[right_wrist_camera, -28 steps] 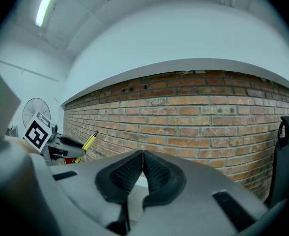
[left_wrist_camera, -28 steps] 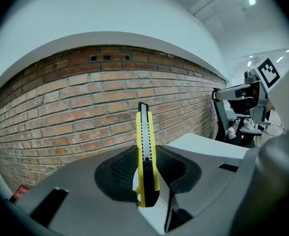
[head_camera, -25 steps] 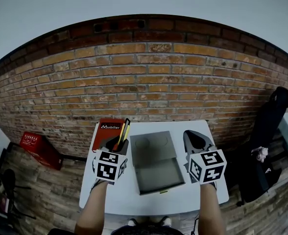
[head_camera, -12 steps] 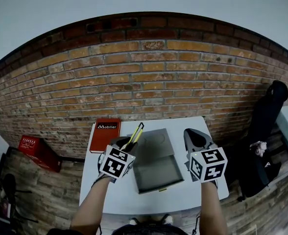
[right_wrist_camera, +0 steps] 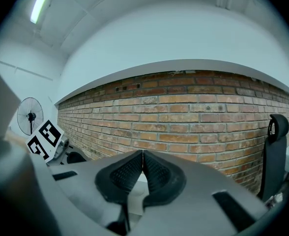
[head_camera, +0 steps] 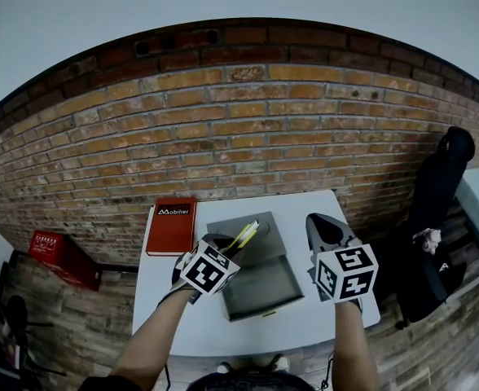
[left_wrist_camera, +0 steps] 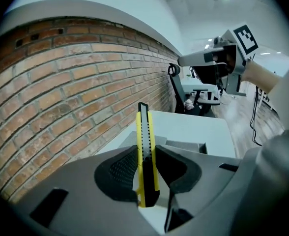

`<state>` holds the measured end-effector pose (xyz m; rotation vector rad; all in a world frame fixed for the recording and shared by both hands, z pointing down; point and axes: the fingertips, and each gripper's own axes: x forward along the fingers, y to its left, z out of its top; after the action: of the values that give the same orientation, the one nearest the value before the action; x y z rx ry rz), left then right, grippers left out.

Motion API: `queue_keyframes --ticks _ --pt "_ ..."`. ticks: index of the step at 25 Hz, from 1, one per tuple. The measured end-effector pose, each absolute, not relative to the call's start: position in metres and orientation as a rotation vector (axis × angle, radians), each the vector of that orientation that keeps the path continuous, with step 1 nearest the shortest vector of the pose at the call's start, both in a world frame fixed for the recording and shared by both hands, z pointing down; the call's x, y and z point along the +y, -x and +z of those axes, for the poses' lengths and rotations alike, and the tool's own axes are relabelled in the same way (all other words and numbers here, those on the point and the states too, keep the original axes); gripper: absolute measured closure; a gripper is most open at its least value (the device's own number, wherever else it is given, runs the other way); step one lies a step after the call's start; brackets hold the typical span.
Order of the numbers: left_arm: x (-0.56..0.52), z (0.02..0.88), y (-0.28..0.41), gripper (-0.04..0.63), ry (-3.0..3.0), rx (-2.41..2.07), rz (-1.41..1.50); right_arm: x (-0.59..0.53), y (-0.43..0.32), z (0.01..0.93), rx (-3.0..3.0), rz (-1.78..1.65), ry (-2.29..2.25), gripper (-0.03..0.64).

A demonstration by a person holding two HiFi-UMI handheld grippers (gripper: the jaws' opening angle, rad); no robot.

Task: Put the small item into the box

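— So, what takes up most of the scene?
— A brick wall (head_camera: 248,129), with a white table (head_camera: 321,328) set against its foot. A black chair (head_camera: 439,194) stands off the table's right end.

— And on the table?
— A grey box (head_camera: 256,287) lies open in the middle, its lid folded back toward the wall. A red book (head_camera: 171,226) lies flat just left of it, at the table's far left corner.

— Where are the grippers?
— The left gripper (head_camera: 221,248) is over the box's left edge and points toward the lid. The right gripper (head_camera: 325,233) is just right of the box, its jaws pressed together with nothing between them.

— And the small item?
— It's a yellow and black utility knife (left_wrist_camera: 143,136), clamped between the left jaws and held up on edge. Its free end sticks out past the pads, over the rear of the box. I can't tell whether it touches the lid.
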<state>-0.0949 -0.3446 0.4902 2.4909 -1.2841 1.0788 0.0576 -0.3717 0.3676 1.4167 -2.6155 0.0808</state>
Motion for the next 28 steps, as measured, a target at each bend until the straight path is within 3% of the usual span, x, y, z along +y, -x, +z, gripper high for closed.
queue_keyframes --ticks 28 --pt "-0.325 0.599 0.038 0.466 -2.413 -0.763 1.491 -0.357 -0.087 0.381 -2.537 0.076 -1.458 0.597"
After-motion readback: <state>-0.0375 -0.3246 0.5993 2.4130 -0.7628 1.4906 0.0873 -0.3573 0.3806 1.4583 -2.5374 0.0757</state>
